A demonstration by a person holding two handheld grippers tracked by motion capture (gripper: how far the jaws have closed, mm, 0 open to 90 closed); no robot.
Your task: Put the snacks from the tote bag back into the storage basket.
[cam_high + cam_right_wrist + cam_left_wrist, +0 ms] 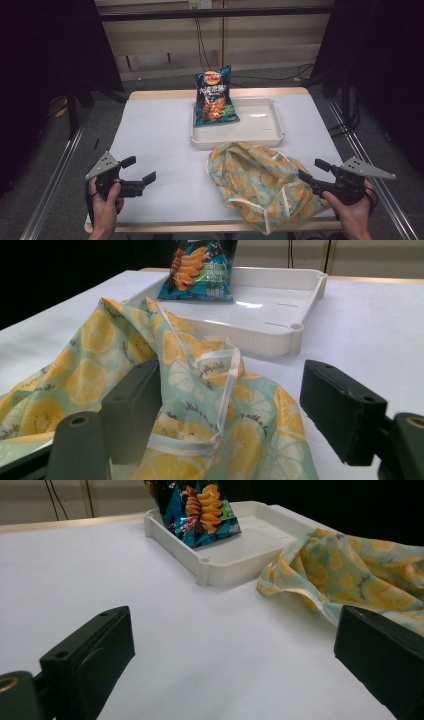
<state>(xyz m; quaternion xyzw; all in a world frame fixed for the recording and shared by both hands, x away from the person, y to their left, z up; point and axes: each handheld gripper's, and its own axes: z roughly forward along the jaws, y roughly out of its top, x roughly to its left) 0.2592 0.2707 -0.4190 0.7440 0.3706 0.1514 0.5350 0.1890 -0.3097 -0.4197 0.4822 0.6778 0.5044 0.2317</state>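
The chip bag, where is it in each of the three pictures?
High view: chip bag stands at top middle, in the left end of the white tray.
Left gripper view: top middle, in the tray's far end.
Right gripper view: top middle.
Shared landmark: the tray.

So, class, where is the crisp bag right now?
In the high view, the crisp bag leans at the far-left end of the white tray, beyond the lemon-print cloth.

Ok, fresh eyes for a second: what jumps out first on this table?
The lemon-print cloth bag lies crumpled at the near right of the table, just ahead of the open right gripper. Beyond it a bright chip bag leans in the left end of the white tray. The left gripper hangs open over bare table.
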